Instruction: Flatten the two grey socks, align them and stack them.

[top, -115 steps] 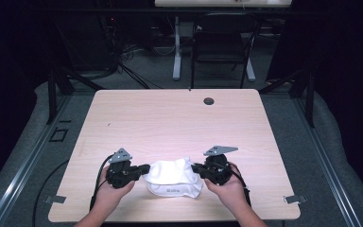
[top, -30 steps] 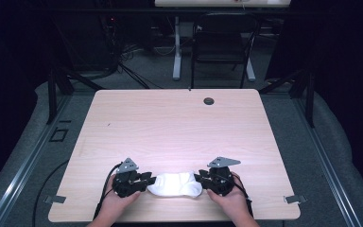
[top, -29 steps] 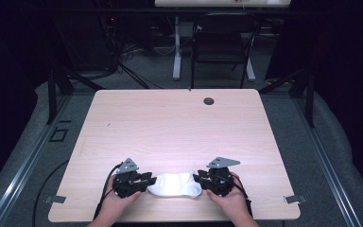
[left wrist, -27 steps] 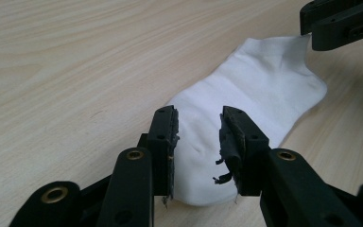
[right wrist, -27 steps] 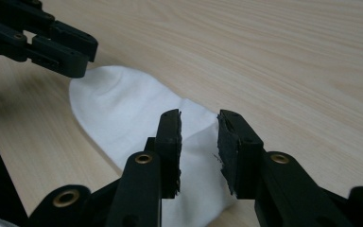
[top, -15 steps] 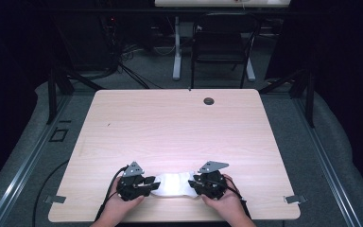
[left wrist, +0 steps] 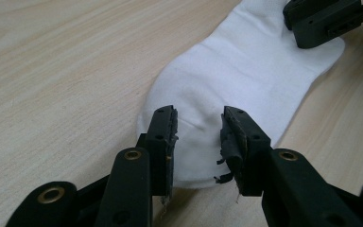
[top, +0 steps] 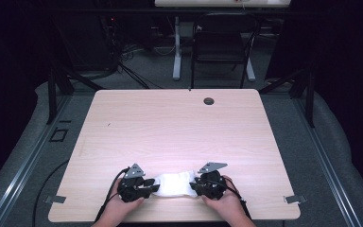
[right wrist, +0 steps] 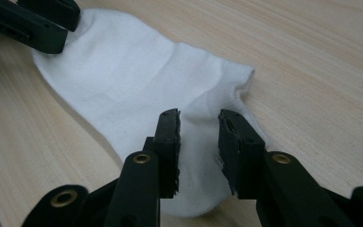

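Pale wood-grain table [top: 170,127] stands in a dark room, with a black chair [top: 222,42] and cables on the grey floor beyond its far edge. At the near edge lies a white sock [top: 174,183], flat and smooth, stretched left to right between the two grippers (its ribbed cuff opening shows at the right end). The left gripper [left wrist: 197,137] hangs over the sock's rounded left end, jaws parted with the cloth seen in the gap; whether the pads touch it is hard to tell. The right gripper [right wrist: 198,137] stands likewise over the cuff end, jaws apart. A small dark round hole [top: 209,101] sits near the table's far edge, well apart from the sock.
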{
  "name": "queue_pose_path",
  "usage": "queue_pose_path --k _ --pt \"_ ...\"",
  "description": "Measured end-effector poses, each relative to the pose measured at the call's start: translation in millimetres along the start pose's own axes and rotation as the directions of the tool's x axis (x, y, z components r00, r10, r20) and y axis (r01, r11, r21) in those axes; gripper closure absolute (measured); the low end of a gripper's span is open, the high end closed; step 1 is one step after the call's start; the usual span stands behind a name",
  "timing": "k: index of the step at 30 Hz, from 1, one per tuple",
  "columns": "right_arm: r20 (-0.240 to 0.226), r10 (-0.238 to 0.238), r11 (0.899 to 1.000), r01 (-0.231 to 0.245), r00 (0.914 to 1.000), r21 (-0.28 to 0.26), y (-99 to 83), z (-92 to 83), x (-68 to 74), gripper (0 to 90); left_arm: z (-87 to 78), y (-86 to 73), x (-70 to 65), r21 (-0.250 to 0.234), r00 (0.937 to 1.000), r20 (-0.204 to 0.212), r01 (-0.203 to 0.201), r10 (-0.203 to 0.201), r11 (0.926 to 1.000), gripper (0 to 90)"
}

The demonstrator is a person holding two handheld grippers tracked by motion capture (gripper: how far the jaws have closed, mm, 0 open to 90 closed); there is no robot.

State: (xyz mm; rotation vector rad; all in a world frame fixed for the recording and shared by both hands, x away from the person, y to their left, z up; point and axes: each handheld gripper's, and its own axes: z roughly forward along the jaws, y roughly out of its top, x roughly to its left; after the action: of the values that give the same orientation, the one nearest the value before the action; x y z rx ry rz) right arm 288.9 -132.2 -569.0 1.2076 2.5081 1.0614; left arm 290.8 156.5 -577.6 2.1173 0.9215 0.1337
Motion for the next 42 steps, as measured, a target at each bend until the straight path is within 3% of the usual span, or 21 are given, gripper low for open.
queue_pose_path --k 24,34,42 --pt "0.025 0.027 0.998 -0.026 0.9993 -0.053 8.0 12.0 -10.1 69.7 6.1 3.7 12.5 -0.048 0.9988 -0.03 0.038 -0.039 0.9981 64.1" --pt "0.001 0.058 0.993 -0.058 0.9983 -0.101 9.2 7.6 -13.6 63.5 2.9 4.4 16.5 -0.085 0.9972 -0.031 0.065 -0.068 0.9942 53.2" --pt "0.013 0.059 0.987 -0.056 0.9982 -0.152 9.9 3.2 -14.8 58.3 -6.0 5.8 19.1 -0.128 0.996 -0.034 0.078 -0.083 0.9887 47.5"
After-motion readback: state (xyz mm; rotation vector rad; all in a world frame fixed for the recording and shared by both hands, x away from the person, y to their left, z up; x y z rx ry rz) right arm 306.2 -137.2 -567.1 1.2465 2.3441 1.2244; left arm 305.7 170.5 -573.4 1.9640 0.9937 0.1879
